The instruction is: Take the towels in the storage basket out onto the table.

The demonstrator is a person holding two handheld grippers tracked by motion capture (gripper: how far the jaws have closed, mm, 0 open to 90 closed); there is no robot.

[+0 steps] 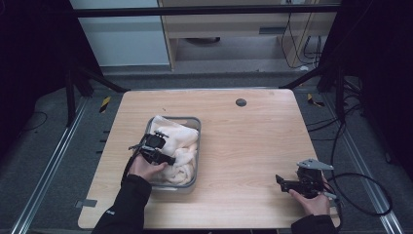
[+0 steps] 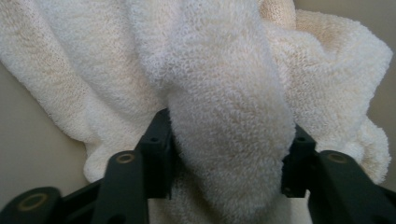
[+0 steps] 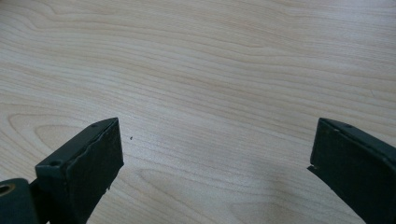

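L claw (image 1: 168, 159) sits in the grey tray (image 1: 197, 146) nr worktop's left edge, jaws half-closed and pinching a fat fold of the cream towel (image 2: 224, 140) dead ahead, fold axis running away from claw. L gripper view confirms pad contact; high view doesn't. R claw (image 1: 278, 180) wide open, empty, nr right front corner.

Towel (image 2: 224, 116) likely hiding much of tray (image 1: 194, 120)
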